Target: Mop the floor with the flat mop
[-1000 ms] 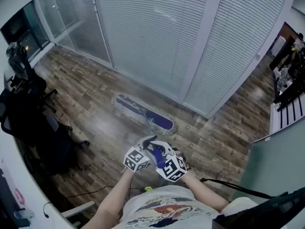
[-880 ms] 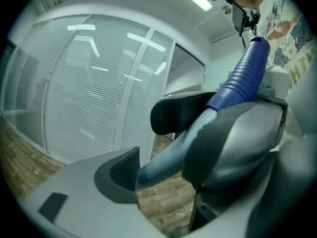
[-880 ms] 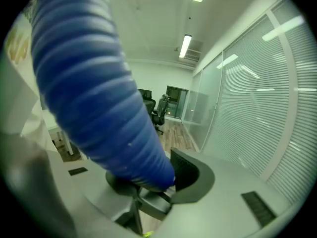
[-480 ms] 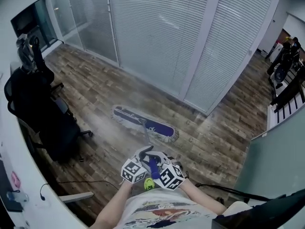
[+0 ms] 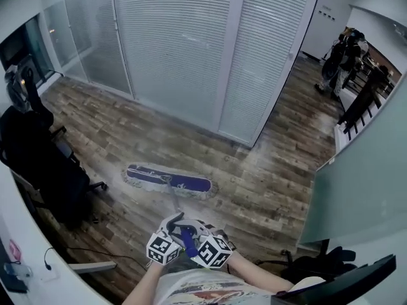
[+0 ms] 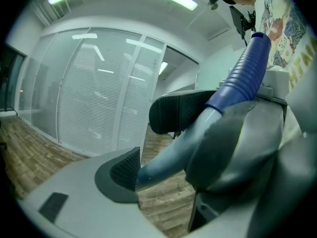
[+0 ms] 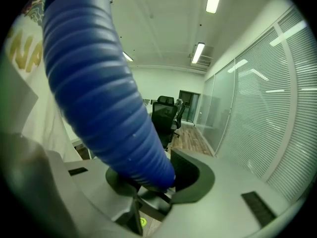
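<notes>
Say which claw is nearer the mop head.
Left. The left claw clamps the grey pole below the blue grip, toward the mop head; the right claw, jaws just opened wider, holds the blue grip higher.

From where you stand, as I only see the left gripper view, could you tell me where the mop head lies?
Observer: The mop head lies flat on the wood floor, short of the blinds.
Operator: Is anything close to it?
Observer: A black office chair stands to its left in the head view, apart from it.
Operator: And the handle, higher up?
Observer: The right hand-held gripper holds the blue grip between its jaws, which have just been opening slightly.
</notes>
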